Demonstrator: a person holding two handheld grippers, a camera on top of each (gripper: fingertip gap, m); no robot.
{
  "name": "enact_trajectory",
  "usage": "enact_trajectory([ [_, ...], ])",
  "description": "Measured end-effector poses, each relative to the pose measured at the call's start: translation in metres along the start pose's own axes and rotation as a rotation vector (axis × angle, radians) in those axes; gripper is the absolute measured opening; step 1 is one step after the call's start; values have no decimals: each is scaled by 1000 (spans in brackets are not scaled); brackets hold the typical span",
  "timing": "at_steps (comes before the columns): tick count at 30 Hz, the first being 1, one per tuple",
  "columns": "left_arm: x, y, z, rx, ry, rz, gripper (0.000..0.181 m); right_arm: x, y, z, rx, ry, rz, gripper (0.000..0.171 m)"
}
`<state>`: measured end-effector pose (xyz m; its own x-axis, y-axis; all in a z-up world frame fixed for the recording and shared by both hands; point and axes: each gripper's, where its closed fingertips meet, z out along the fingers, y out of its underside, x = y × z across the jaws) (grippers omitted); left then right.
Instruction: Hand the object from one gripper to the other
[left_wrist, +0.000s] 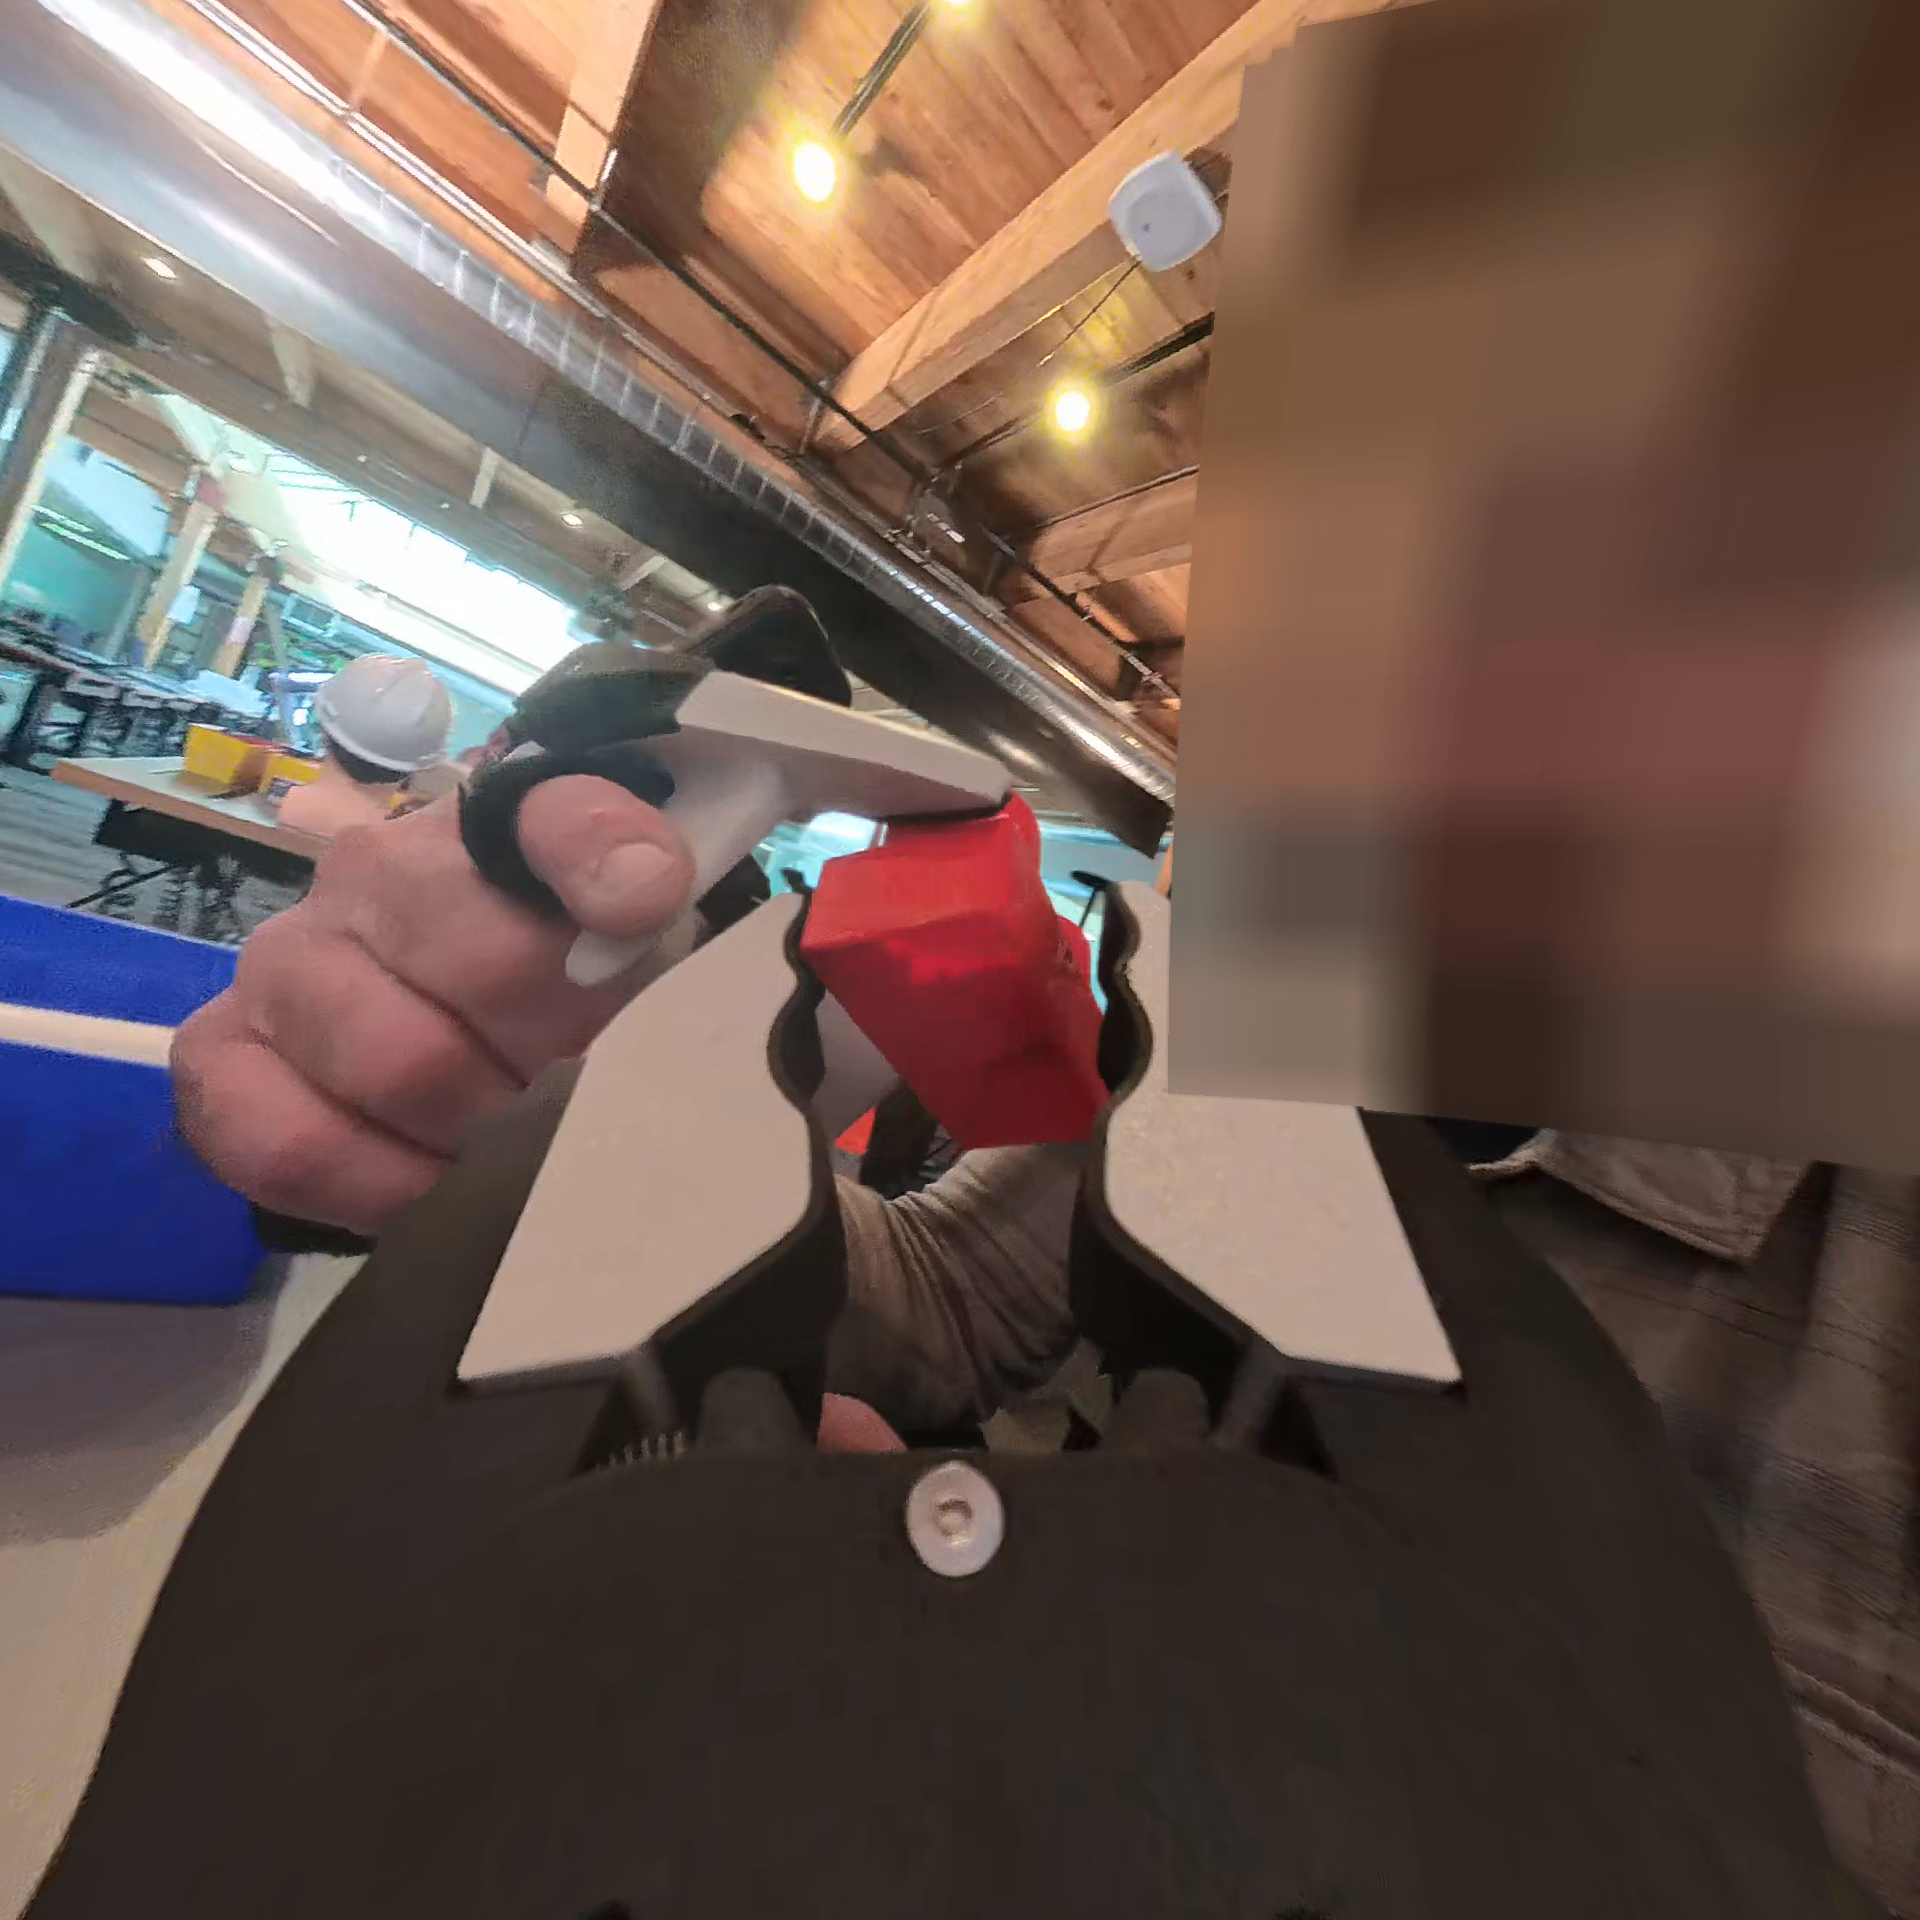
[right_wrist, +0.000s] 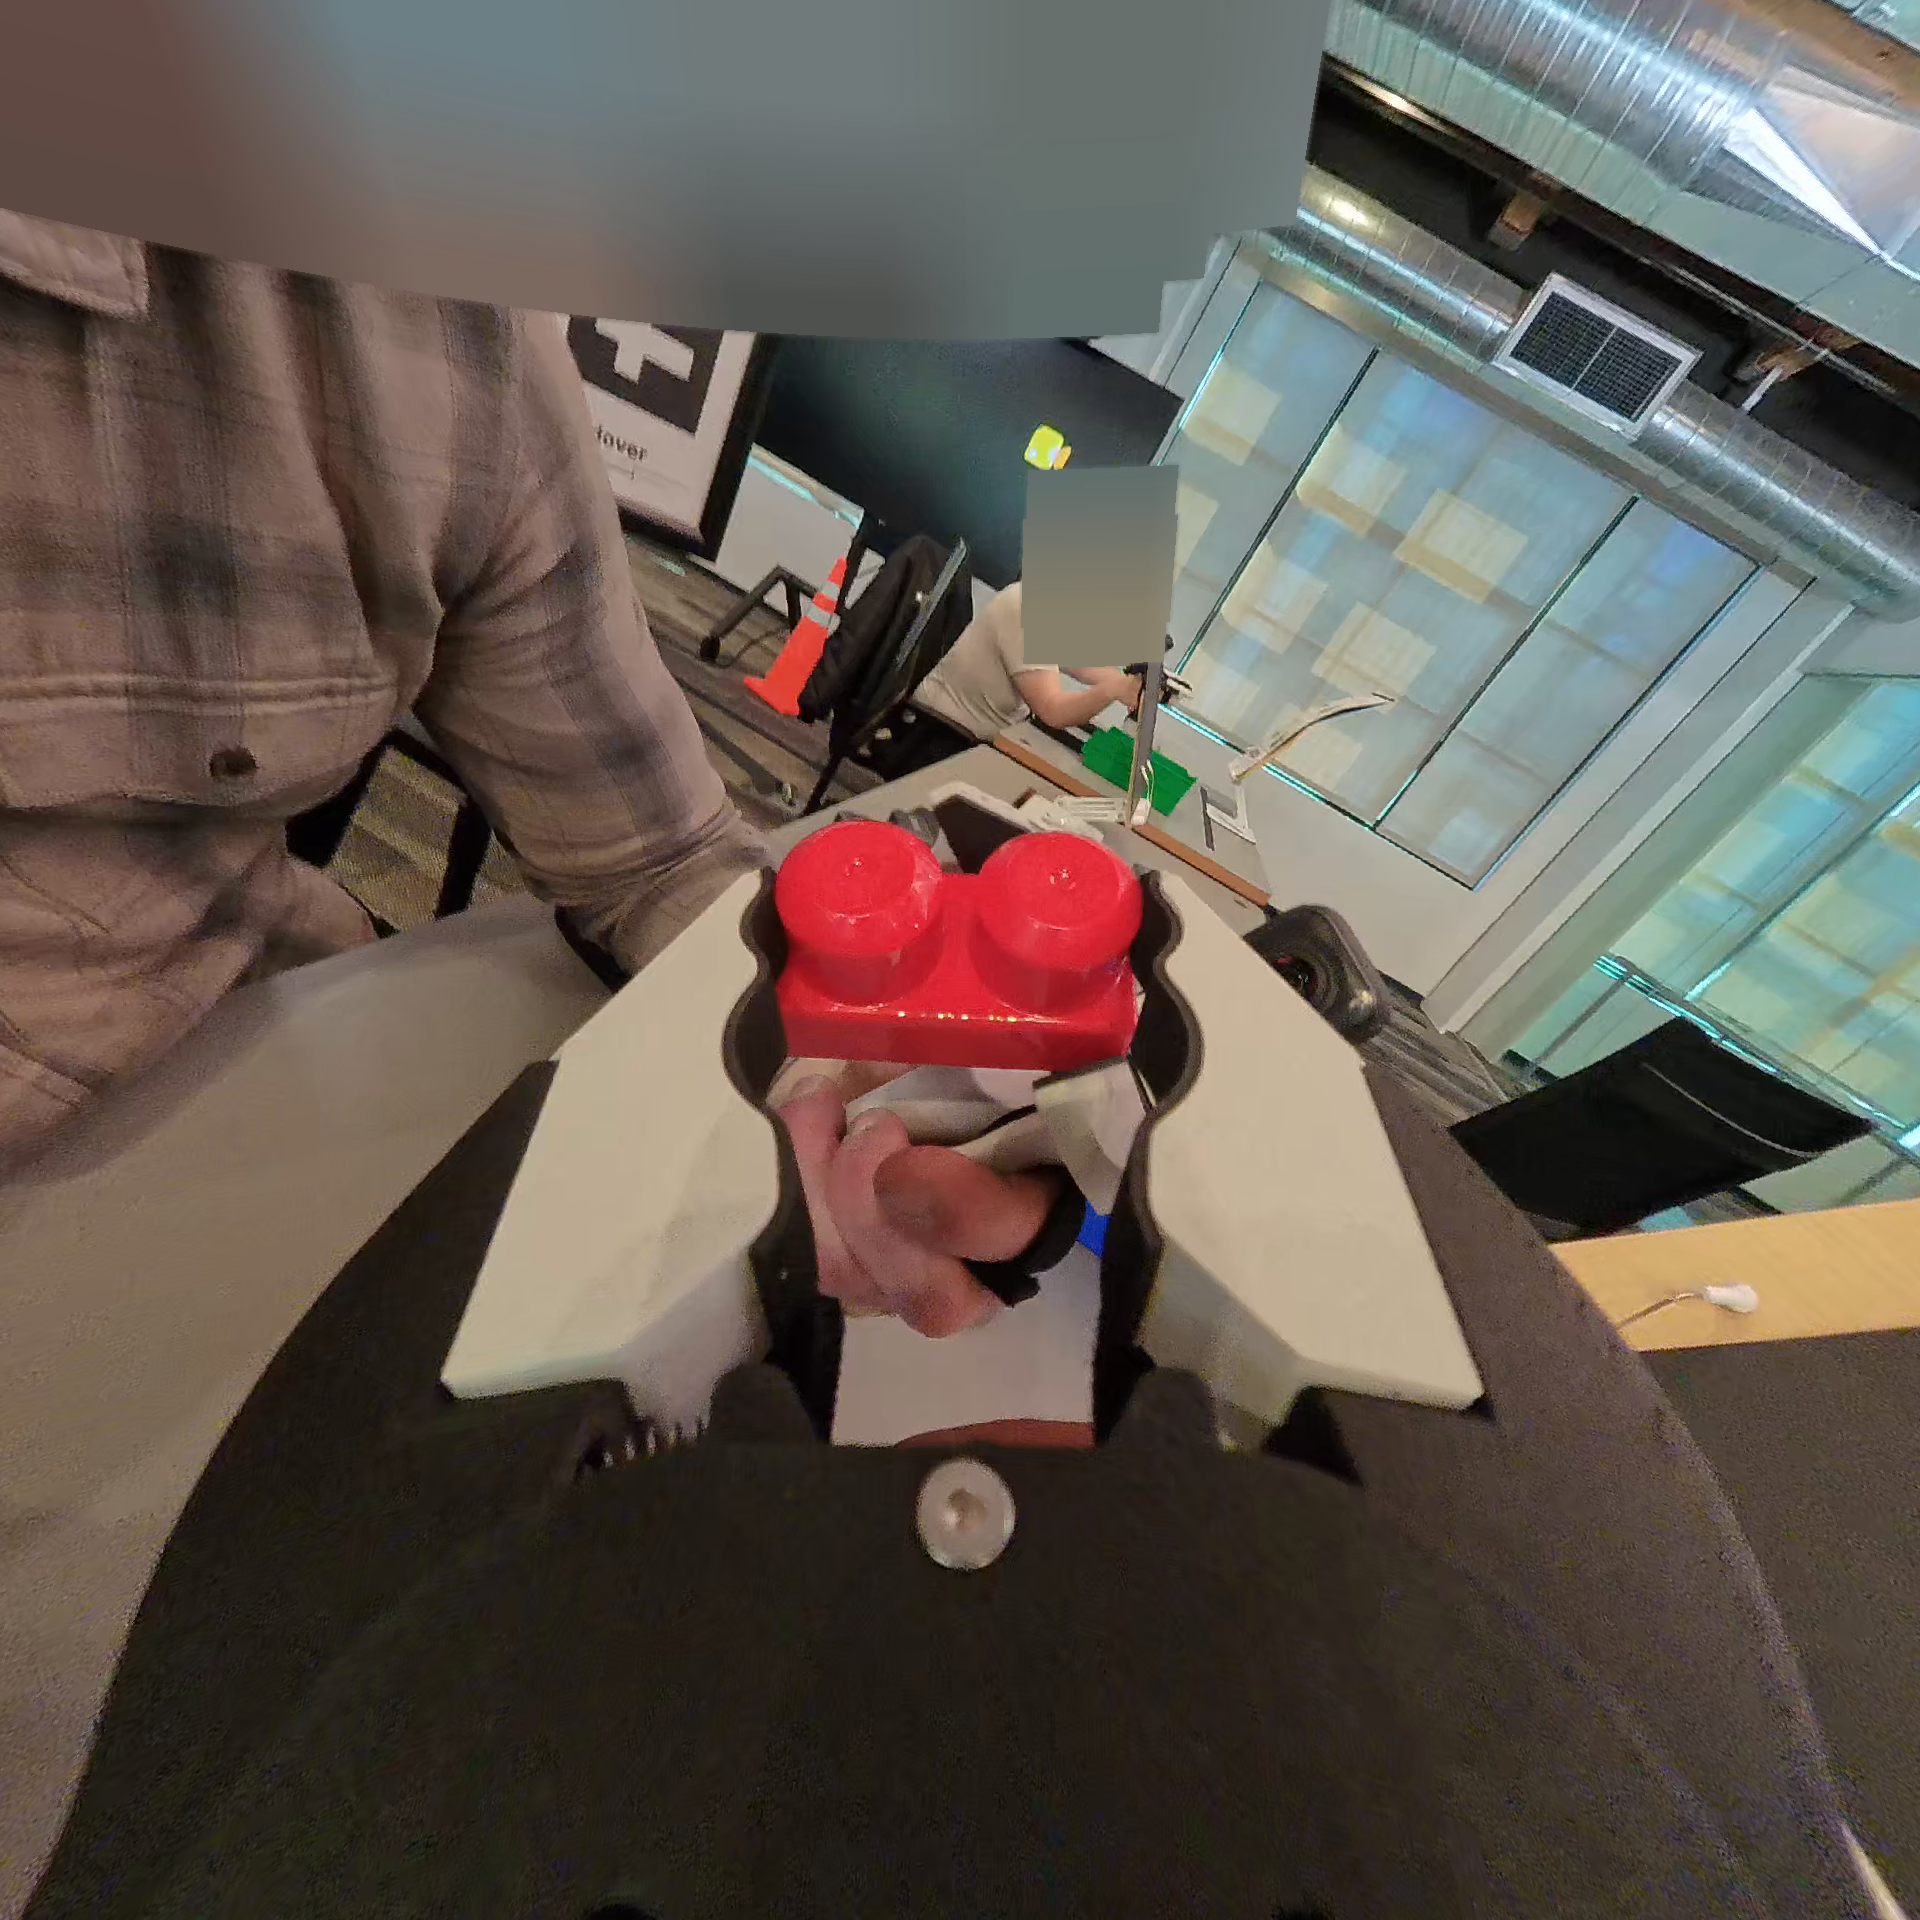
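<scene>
The right gripper (right_wrist: 956, 956) has two white, flat-faced fingers (right_wrist: 665, 1122) with wavy black inner pads, narrowed onto one red block (right_wrist: 951, 966) so that both pads press its short ends; the block is clamped between the fingertips. The block is glossy moulded plastic: one rectangular base carrying two round, dome-topped studs side by side, facing the right wrist camera. Below the block, through the gap between the fingers, one hand (right_wrist: 914, 1226) shows, with a black strap around a finger. In the left wrist view, the left gripper (left_wrist: 961, 997) has two matching white fingers (left_wrist: 665, 1164) with scalloped black pads set about as wide as the red block (left_wrist: 956, 997), which stands tilted between the tips; whether the pads press it or merely flank it cannot be told. Touching the top of the block from the left is the right gripper (left_wrist: 977, 805), seen side-on as a white flat finger on a black body, held by one hand (left_wrist: 416, 987). Farther left of the block sits one blue bin (left_wrist: 94, 1101) of smooth plastic. Behind the block, in the right wrist view, stands one orange traffic cone (right_wrist: 805, 639), and to the left is one plaid shirt sleeve (right_wrist: 499, 623).
</scene>
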<state>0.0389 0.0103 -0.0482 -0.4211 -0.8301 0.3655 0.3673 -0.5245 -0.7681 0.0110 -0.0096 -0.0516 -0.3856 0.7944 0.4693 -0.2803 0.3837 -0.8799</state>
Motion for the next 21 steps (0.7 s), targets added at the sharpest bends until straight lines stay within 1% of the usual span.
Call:
enact_trajectory([
  [3, 8, 2, -1, 10, 63, -9, 44, -6, 0, 8, -65, -11, -55, 65],
  [5, 12, 3, 0, 6, 82, -3, 44, -8, -1, 10, -84, -17, -76, 65],
  [10, 16, 1, -1, 29, 87, 52, 41, -8, 0, 12, -122, -8, -76, 65],
  [11, 14, -2, -1, 30, 55, 88, 41, -5, 0, 12, -131, 10, -64, 67],
  [12, 12, -3, -1, 20, 18, 134, 40, -1, -1, 11, -134, 31, -46, 84],
  [13, 11, -6, -2, 13, -16, 181, 40, 3, -2, 10, -134, 51, -15, 95],
  [15, 4, -13, -6, -25, -133, 321, 40, 13, 1, 5, -157, 86, 47, 105],
  [16, -1, -18, -8, -51, -205, 404, 40, 16, 5, 1, -171, 103, 61, 105],
  [17, -5, -25, -11, -60, -274, 482, 39, 21, 9, -3, -187, 123, 77, 101],
  [19, -24, -38, -21, -125, -515, 697, 40, 27, 23, -11, -247, 152, 103, 98],
  [21, -34, -51, -31, -182, -707, 914, 40, 37, 41, -19, -339, 207, 118, 94],
])
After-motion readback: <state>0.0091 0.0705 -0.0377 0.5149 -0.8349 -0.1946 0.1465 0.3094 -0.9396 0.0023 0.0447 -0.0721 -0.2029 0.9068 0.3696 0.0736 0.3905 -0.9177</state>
